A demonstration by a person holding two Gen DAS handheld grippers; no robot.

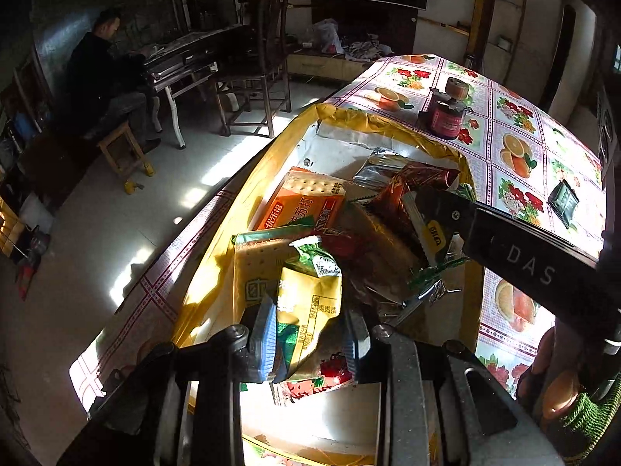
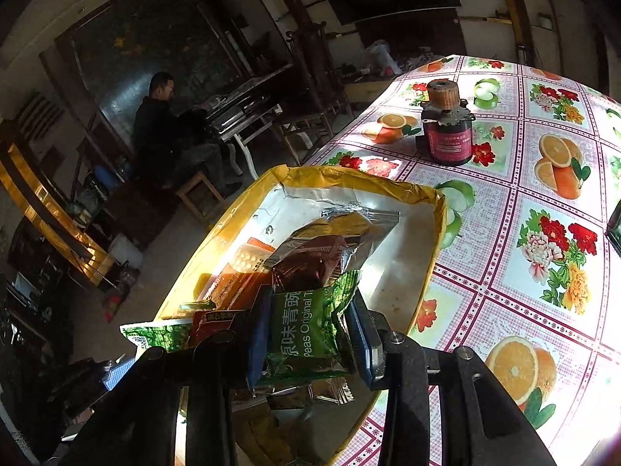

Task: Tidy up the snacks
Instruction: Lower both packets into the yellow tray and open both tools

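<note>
Lower box (image 1: 388,124) contents lost in shadow. Left tool (image 1: 310,334) clamped on crinkled yellow foil packet (image 1: 310,303); right tool (image 2: 310,334) clamped on glossy green pea packet (image 2: 306,330).

Dark packet (image 2: 615,225) — cut by right edge

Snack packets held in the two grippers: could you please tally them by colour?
yellow packet, in the left gripper: 1
green packet, in the right gripper: 1
Total: 2
</note>
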